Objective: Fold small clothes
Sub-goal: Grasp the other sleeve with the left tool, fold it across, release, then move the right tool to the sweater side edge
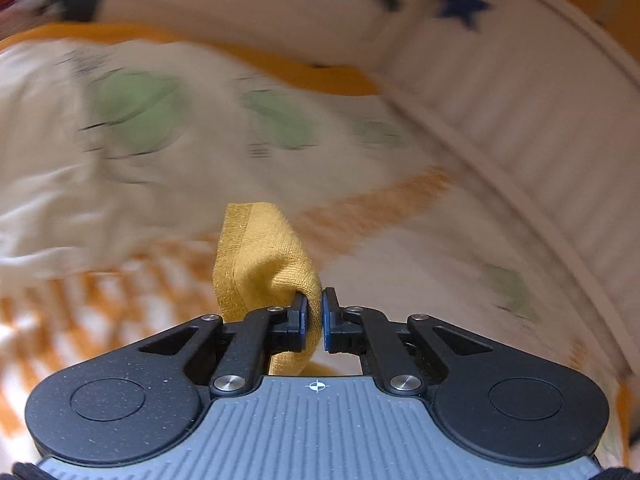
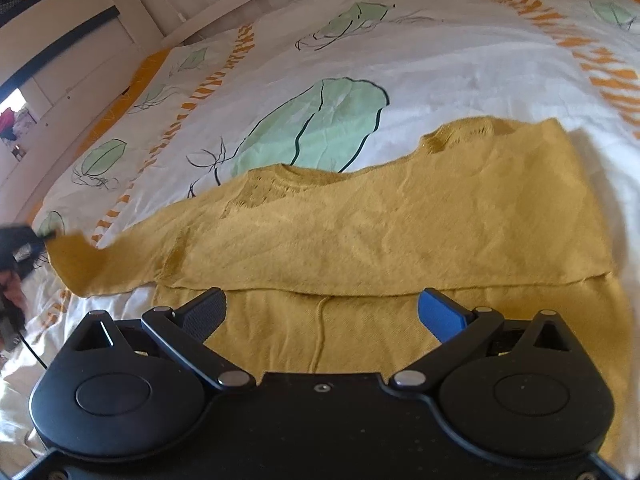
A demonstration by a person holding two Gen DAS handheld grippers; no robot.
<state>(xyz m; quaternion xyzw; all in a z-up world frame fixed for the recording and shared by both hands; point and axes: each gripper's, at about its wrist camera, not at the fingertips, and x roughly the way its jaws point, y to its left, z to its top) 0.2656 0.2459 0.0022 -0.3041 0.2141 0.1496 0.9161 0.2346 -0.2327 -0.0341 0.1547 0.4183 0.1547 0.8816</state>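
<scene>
Left hand-held gripper (image 1: pixel 314 312) clamps one yellow sweater (image 2: pixel 400 216) sleeve; right hand-held gripper (image 2: pixel 322 312) apart.

Under me: white bedsheet (image 2: pixel 420 76) with green leaf prints (image 2: pixel 320 120) outlined in dark lines, plus orange patterned stripes (image 2: pixel 616 92). Orange border strip (image 2: pixel 148 72) along its far edge. Behind that, a white slatted bed frame (image 2: pixel 132 4) with a blue star (image 1: pixel 460 4) on it. Left-wrist view heavily blurred.

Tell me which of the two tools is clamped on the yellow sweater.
The left tool: it pinches the sweater's cuff. The right tool gapes open above the hem.
</scene>
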